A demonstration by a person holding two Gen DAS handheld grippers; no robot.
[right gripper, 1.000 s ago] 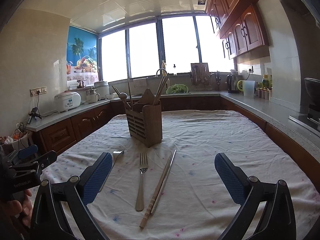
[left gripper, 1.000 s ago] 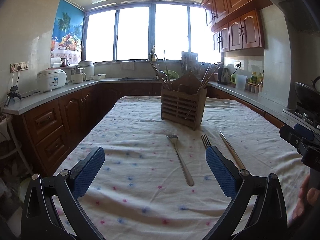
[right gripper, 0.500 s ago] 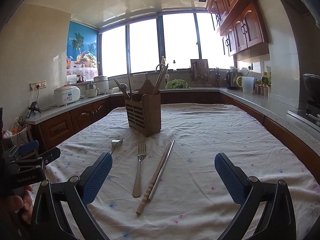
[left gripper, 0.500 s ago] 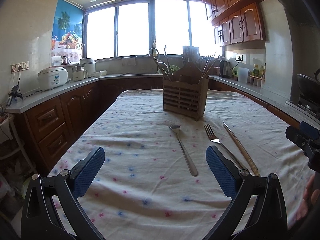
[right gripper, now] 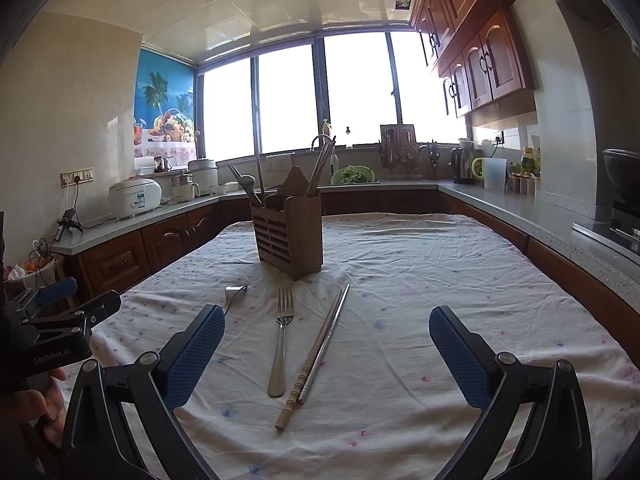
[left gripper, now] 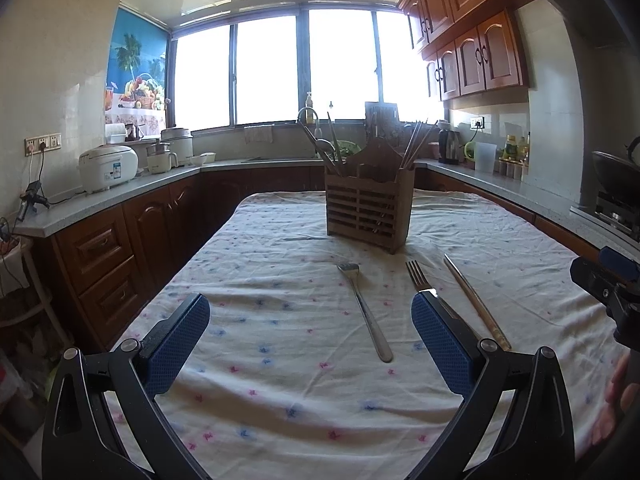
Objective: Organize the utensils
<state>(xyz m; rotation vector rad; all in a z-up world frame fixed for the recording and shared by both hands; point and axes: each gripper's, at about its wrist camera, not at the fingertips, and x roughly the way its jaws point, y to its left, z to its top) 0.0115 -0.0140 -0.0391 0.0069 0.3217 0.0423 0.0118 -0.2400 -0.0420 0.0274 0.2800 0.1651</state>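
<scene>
In the left wrist view the left tongs gape empty at the bottom; centre frame, two forks and chopsticks lie on the bench, unsorted, before the part-filled wooden holder. In the right wrist view the right tongs likewise gape empty, the same cutlery lying mid-frame below the holder.

Left gripper held low and level, jaws spread wide, nothing between the blue pads. Right gripper likewise held low, jaws wide apart and empty, blue pads facing inward. Both pointed forward, side by side. Seen from the left wrist camera: right gripper's black body at the far right edge, with fingers of the right hand wrapped below it. Seen from the right wrist camera: left hand gripping the left gripper's body at the lower left edge.
</scene>
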